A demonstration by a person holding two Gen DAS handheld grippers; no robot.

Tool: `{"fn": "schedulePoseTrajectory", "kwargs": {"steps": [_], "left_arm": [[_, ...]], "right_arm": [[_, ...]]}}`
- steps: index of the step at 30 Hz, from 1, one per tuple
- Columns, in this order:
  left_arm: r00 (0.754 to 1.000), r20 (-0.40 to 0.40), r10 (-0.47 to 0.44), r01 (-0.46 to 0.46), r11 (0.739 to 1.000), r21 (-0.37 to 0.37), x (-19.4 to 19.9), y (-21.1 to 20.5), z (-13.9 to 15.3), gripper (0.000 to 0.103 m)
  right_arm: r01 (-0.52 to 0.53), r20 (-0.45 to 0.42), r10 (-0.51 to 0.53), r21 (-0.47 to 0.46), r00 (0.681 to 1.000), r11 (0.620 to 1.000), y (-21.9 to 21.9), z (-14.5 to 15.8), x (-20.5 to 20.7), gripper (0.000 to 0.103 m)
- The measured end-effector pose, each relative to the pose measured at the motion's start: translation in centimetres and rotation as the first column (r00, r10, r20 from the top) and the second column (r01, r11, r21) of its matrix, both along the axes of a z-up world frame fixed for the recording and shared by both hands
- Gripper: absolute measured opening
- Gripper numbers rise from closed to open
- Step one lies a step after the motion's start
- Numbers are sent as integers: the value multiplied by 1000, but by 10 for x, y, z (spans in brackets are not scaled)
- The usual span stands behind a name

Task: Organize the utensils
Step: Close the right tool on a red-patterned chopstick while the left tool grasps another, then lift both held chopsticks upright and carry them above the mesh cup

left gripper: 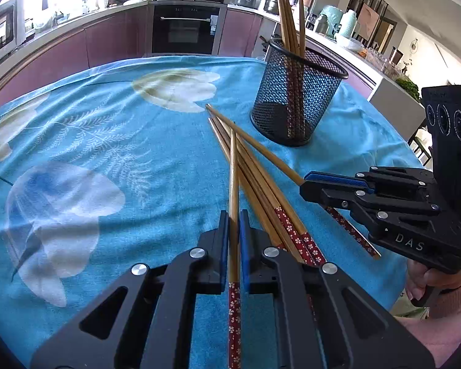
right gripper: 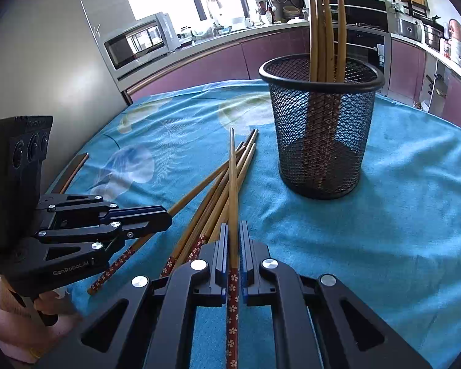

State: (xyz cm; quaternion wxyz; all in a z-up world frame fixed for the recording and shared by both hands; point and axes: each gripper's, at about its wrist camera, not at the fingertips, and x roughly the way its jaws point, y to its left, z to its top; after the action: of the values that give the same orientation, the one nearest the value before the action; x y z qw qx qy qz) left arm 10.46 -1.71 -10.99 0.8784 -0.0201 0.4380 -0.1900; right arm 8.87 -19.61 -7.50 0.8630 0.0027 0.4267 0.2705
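Where the chopsticks pile (left gripper: 261, 190) runs under the black grippers, the red flowery ends are partly hidden, so counting them is hard. On the left, the left gripper (left gripper: 234, 215) is pinched tight on one chopstick (left gripper: 233, 169), and to the right the right gripper (right gripper: 234, 226) is pinched tight on another chopstick (right gripper: 232, 169). Past them stands the mesh cup (left gripper: 296, 92) with chopsticks inside, and the blue cloth (left gripper: 107, 129) lies bare out to its edges.
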Motion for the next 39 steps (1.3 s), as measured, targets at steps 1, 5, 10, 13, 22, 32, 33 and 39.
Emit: {"fn": "schedulePoseTrajectory", "kwargs": {"steps": [1,5,10,13,22,32,33,39], "left_arm": [[1000,-1,-2,2,1000,2,1,-1,-1,8],[1000,-13,-4,4,1000,6,3,0,-3,8],[1000,-19,-23,23,1000,11,8,-3,-4,11],[999,-23,-30,30,999,17,13,-5,-5,12],[1000,-27,-17,17,1000,8,18,-8,-2,8],[999,21,-29,30,998,-56,10,-3,24,7],[999,27,-32,33,997,-64,9,-2,27,7],[997,65,-44,51,993,-102,2,1,48,7]], "right_arm": [[-3,-4,2,-7,1000,1000,1,-1,0,6],[-13,-20,13,-21,1000,1000,3,-4,3,6],[-23,-33,21,-38,999,999,9,-8,13,8],[-28,-35,26,-42,999,999,11,-9,19,8],[-21,-22,20,-12,1000,1000,5,-5,19,6],[-22,54,20,43,998,999,-12,23,7,6],[-21,60,18,48,998,999,-12,26,6,6],[-9,105,0,79,994,997,-21,43,0,6]]}}
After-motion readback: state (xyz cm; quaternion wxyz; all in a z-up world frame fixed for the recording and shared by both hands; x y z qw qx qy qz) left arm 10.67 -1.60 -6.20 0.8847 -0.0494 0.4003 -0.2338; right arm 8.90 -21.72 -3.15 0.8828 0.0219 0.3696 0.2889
